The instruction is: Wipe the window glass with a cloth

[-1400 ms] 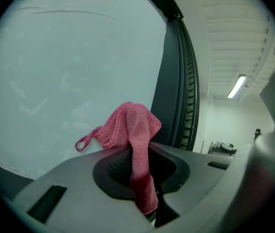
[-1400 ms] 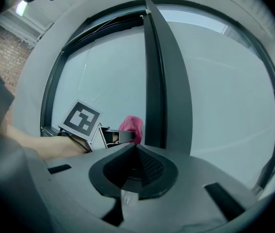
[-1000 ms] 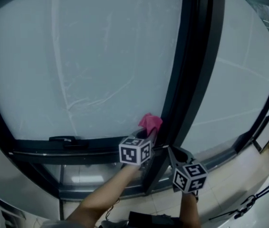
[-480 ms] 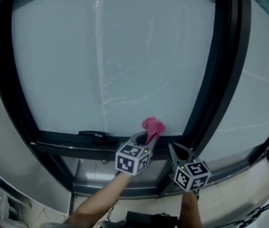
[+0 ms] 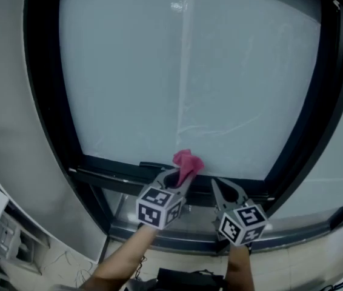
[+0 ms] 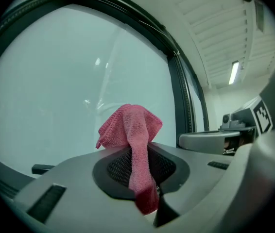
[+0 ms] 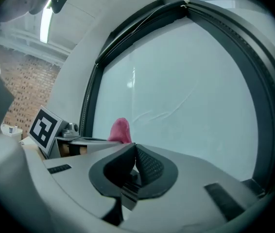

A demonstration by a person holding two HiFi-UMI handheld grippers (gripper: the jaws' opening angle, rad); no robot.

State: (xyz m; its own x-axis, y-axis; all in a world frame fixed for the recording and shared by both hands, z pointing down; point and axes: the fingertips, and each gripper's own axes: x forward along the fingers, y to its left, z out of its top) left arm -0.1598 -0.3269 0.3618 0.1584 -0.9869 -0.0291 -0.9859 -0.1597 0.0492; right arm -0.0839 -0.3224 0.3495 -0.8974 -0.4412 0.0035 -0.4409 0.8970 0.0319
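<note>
Where left gripper point(image 5: 181, 176) clamps, cloth point(image 5: 187, 160) protrudes.

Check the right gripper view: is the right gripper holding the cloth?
No: the right gripper has its jaws together on nothing, while the pink cloth is clamped in the left gripper.

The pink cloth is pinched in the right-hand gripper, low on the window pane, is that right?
Not quite. The pink cloth is pinched in the left gripper, not the right gripper; the left gripper view shows it between those jaws. It does sit low on the window pane.
</note>
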